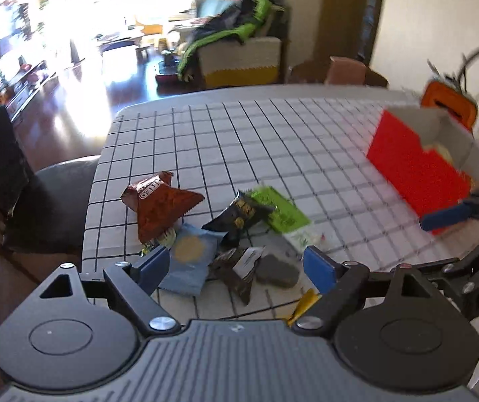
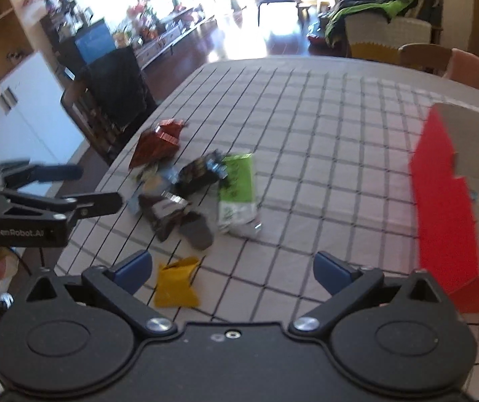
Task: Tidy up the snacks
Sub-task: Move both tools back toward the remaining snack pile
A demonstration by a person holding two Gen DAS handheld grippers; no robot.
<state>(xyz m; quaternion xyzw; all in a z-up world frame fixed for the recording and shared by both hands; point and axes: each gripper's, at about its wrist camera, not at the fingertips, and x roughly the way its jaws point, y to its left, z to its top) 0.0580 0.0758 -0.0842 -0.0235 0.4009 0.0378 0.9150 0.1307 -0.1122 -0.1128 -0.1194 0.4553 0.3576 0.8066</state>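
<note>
At the left of the table, the left gripper (image 1: 236, 266) hangs low over a heap of snack packets, its blue fingers spread wide and gripping nothing. The heap lies on a white tablecloth (image 1: 273, 140) ruled with dark grid lines. Farthest left in it is a reddish-brown Oreo packet (image 1: 159, 206), propped up at a tilt. Just beside it lies a pale blue packet (image 1: 189, 258) with a round biscuit printed on it, touching the gripper's left finger (image 1: 152, 264). Next come a black packet (image 1: 239, 217), a dark brown wrapper (image 1: 236, 268) and a grey packet (image 1: 278, 269), all overlapping or touching. A green packet (image 1: 281, 211) sits at the heap's right edge. A yellow packet (image 2: 177, 283) lies apart from the heap, nearer the right gripper (image 2: 232, 271), whose fingers are likewise spread wide and empty. Well to the right stands a red box (image 1: 413, 164), open at the top, with pale contents that are too blurred to identify.
</note>
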